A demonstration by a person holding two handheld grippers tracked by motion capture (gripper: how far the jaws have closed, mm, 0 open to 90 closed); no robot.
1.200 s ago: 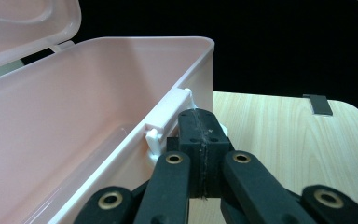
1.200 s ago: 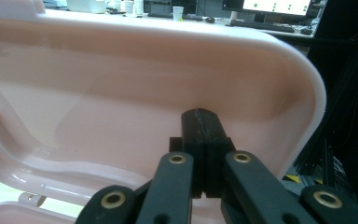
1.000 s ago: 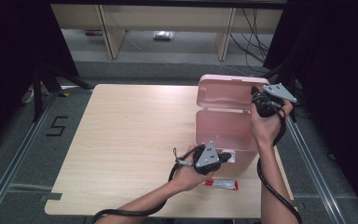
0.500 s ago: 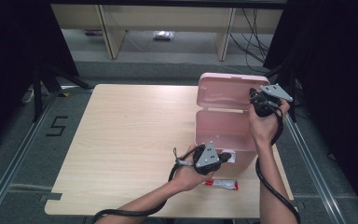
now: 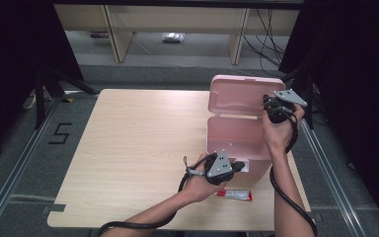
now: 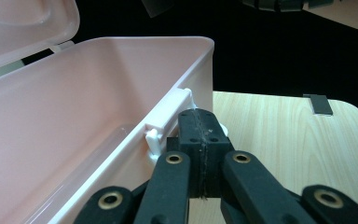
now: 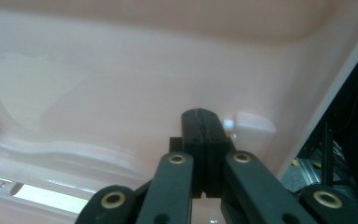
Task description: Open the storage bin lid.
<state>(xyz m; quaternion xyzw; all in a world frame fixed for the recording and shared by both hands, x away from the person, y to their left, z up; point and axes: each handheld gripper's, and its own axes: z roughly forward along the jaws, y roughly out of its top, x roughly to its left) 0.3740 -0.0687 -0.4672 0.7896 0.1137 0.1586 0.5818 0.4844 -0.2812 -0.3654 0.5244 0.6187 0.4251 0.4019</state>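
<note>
The pink box hides much from where I stand. Its floor sits behind the near wall, so the contents can't be told. The left gripper covers part of the front latch. Just before the box on the desk, the print on a small tube is too small to read.

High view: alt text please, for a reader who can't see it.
A person at a wooden table works an open pink box: the shut right gripper is at its raised lid, the shut left gripper at its front wall. A small red-capped tube lies before the box.
</note>
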